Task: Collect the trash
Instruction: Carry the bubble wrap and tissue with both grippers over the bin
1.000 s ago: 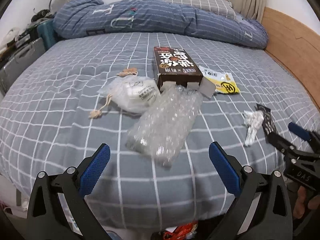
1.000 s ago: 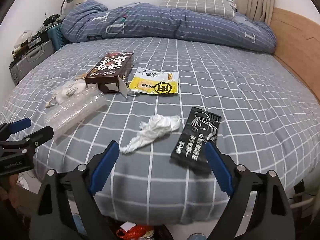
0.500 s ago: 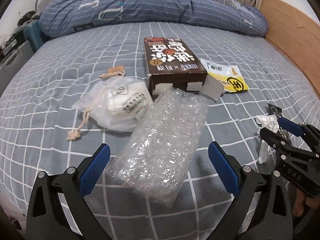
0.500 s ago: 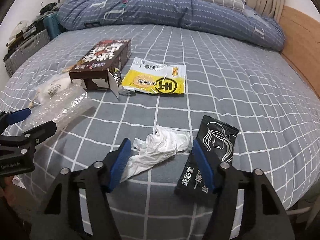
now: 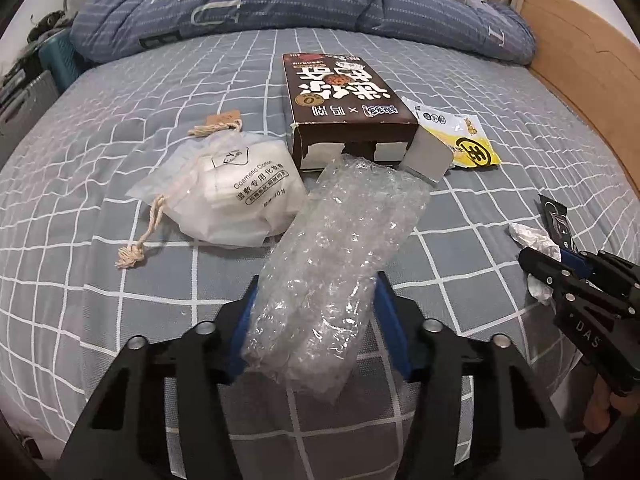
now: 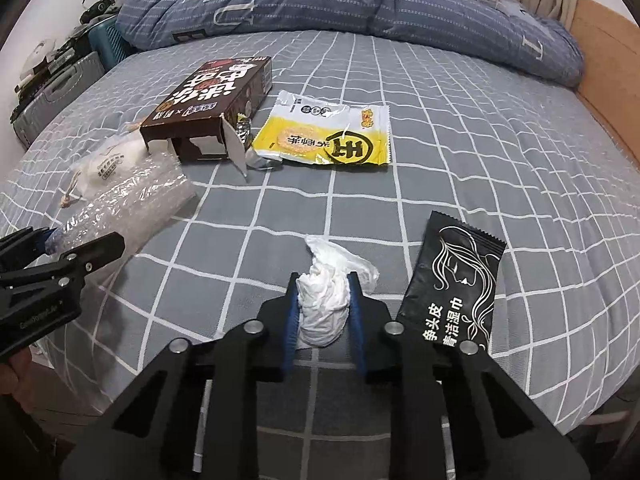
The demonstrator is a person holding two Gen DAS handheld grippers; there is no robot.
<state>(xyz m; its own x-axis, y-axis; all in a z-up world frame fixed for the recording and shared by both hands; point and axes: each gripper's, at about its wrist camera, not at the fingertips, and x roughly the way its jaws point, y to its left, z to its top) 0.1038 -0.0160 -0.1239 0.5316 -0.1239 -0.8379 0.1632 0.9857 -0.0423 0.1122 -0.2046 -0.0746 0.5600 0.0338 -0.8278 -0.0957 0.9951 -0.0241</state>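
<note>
Both claws have dropped closer to the bed (image 5: 120, 184) since a second ago, and their jaws have just been closing. On the left wrist view, the left claw (image 5: 314, 320) now grips the near end of a clear bubble wrap sleeve (image 5: 340, 248), its blue pads pressed into both sides. On the right wrist view, the right claw (image 6: 324, 312) pinches a crumpled white tissue (image 6: 324, 300) between its blue pads.

Everything lies on a grey bedsheet with a white grid. From the left claw, the bubble wrap stretches toward 1 o'clock, and its far end touches the open flap of a brown snack box (image 5: 340, 100). At 11 o'clock sits a translucent drawstring bag of cotton pads (image 5: 236, 196), just beside the wrap, with its cord trailing toward 9 o'clock. A yellow and white snack wrapper (image 5: 460, 136) lies at the box's right edge.

From the right claw, a black wet-wipe sachet (image 6: 456, 280) lies flat at 2 o'clock, just beside the tissue. The yellow wrapper lies at 12 o'clock, well apart, with the brown box at 11 o'clock. The left claw shows at 9 o'clock at the frame edge.

A rolled blue striped duvet (image 6: 360, 4) runs across the head of the bed, with a wooden board (image 6: 608, 64) along the right side.
</note>
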